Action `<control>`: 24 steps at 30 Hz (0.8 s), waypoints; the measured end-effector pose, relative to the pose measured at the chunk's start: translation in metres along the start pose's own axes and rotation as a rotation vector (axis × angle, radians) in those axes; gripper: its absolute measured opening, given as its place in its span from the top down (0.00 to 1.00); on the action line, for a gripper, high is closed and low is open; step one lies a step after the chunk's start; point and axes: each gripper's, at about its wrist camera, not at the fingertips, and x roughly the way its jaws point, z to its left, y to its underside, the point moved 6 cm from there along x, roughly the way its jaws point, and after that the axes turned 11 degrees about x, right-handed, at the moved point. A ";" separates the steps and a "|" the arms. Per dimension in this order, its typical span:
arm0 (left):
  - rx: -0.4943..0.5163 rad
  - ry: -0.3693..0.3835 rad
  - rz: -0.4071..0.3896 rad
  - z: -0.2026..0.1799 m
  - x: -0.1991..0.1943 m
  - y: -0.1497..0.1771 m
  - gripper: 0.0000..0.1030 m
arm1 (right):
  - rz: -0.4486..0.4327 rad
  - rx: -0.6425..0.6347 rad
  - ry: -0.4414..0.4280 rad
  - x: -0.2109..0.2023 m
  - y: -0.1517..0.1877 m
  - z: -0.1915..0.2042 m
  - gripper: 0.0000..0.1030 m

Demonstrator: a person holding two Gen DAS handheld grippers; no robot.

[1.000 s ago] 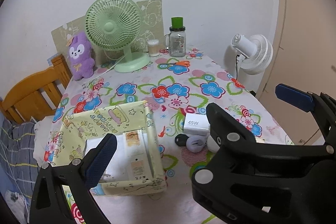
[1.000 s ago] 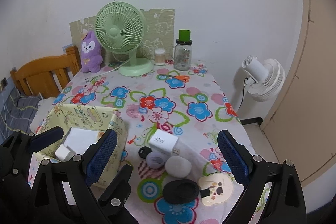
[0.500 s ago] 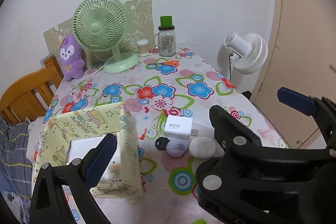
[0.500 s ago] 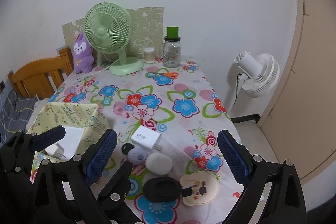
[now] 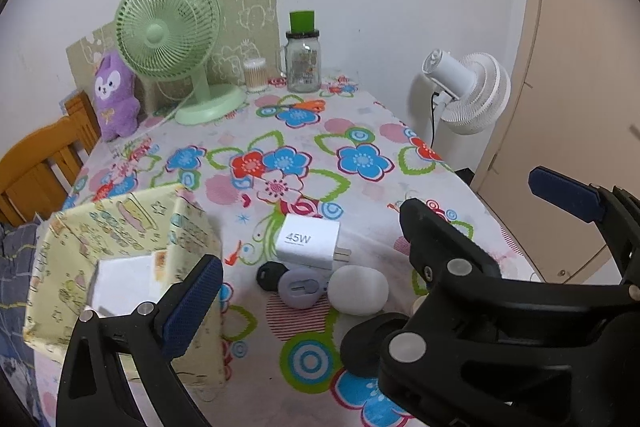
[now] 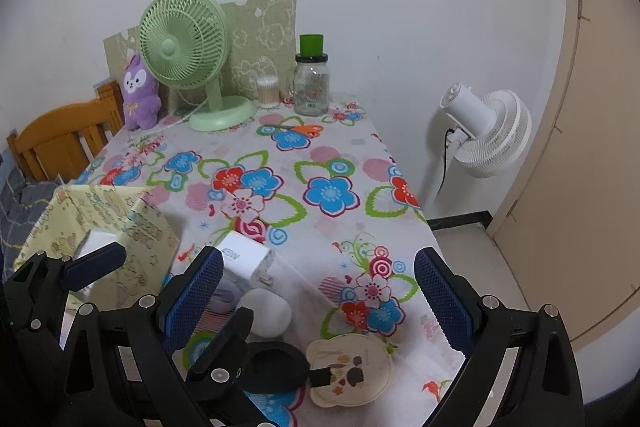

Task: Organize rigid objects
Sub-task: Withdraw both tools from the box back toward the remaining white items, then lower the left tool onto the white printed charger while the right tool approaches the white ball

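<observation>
Several small items lie near the table's front edge: a white 45W charger (image 5: 310, 241) (image 6: 244, 259), a small black disc (image 5: 271, 275), a purple round case (image 5: 301, 287), a white pebble-shaped case (image 5: 358, 289) (image 6: 268, 311), a black round pad (image 5: 362, 345) (image 6: 272, 367) and a cream round mirror (image 6: 350, 369). To their left stands a yellow patterned box (image 5: 120, 227) (image 6: 148, 231) holding a white item (image 5: 120, 283). My left gripper (image 5: 316, 303) hangs open over the cluster. My right gripper (image 6: 316, 295) is open beside it, above the mirror. Neither holds anything.
At the back stand a green desk fan (image 5: 168, 27), a purple plush (image 5: 114, 95), a glass jar with a green lid (image 5: 303, 61) and a cotton swab pot (image 5: 255, 74). A white floor fan (image 5: 468, 91) stands off the table's right edge. A wooden chair (image 5: 40, 163) is left.
Both grippers have shifted to the right, away from above the yellow box and toward the cluster of small items. Both stayed open. Nothing on the table moved.
</observation>
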 end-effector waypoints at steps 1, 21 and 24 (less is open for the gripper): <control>-0.002 0.001 0.006 -0.001 0.003 0.000 0.00 | 0.004 -0.002 0.001 0.003 0.001 -0.001 0.05; 0.033 -0.017 0.054 0.003 0.045 0.015 0.01 | 0.090 0.010 -0.045 0.056 0.021 -0.002 0.05; 0.046 -0.030 0.056 0.009 0.048 0.017 0.01 | 0.095 0.019 -0.056 0.061 0.023 0.004 0.05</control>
